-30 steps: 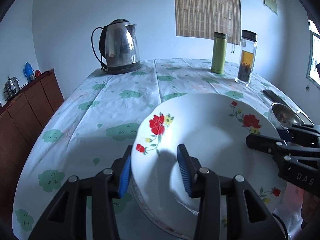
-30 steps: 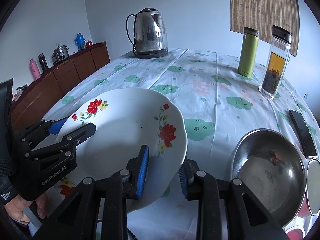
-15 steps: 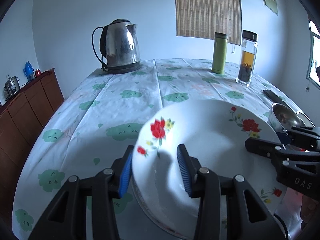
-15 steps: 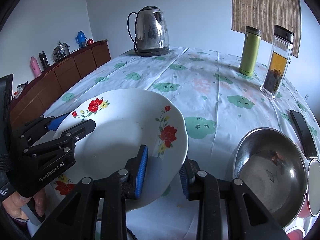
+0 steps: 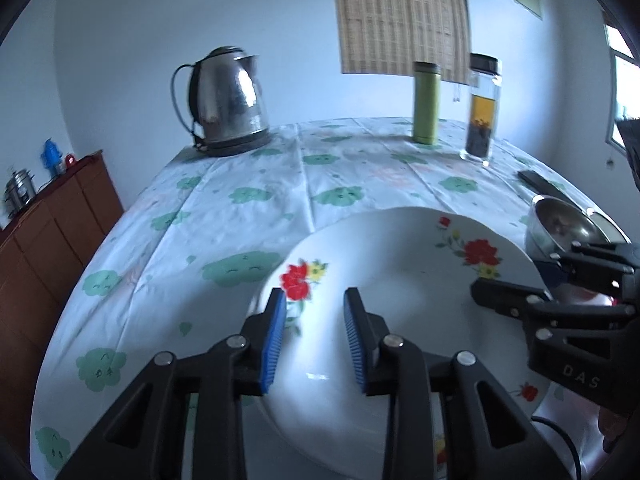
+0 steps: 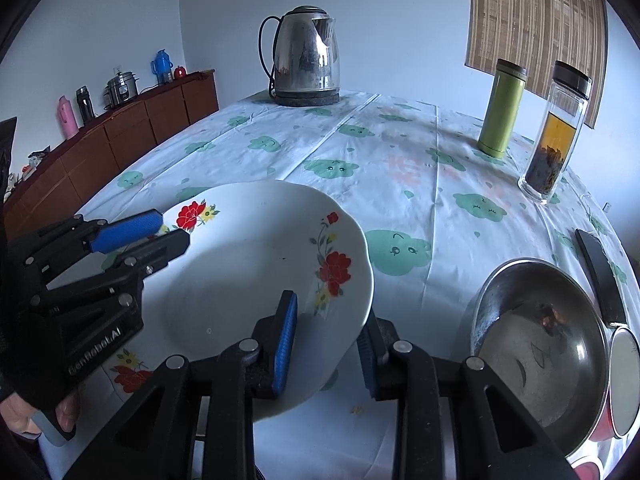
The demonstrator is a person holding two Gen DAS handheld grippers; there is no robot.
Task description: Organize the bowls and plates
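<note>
Plates are the centre of this moment: a white floral plate (image 6: pixel 256 280) sits tilted above the cloud-print tablecloth (image 6: pixel 400 168), well in front of the steel kettle (image 6: pixel 304 60) that stands at the far edge. The right gripper (image 6: pixel 328 344) straddles the plate's rim on the side away from the kettle, one blue pad above and one below, clamped on it. The left gripper (image 5: pixel 314 340) reaches over the opposite rim; its jaws are closing with the rim between them, and the pads do not visibly press on it. From the right wrist view that gripper (image 6: pixel 158 236) enters from the left, held by a hand (image 6: pixel 24 416). Beneath the raised plate, the rim of another floral plate (image 6: pixel 128 372) shows. A steel bowl (image 6: pixel 540 360) sits to the right of the kettle's line, nearer the camera, with a green flask (image 6: pixel 502 108) and a glass tea bottle (image 6: pixel 556 132) to the kettle's right.
</note>
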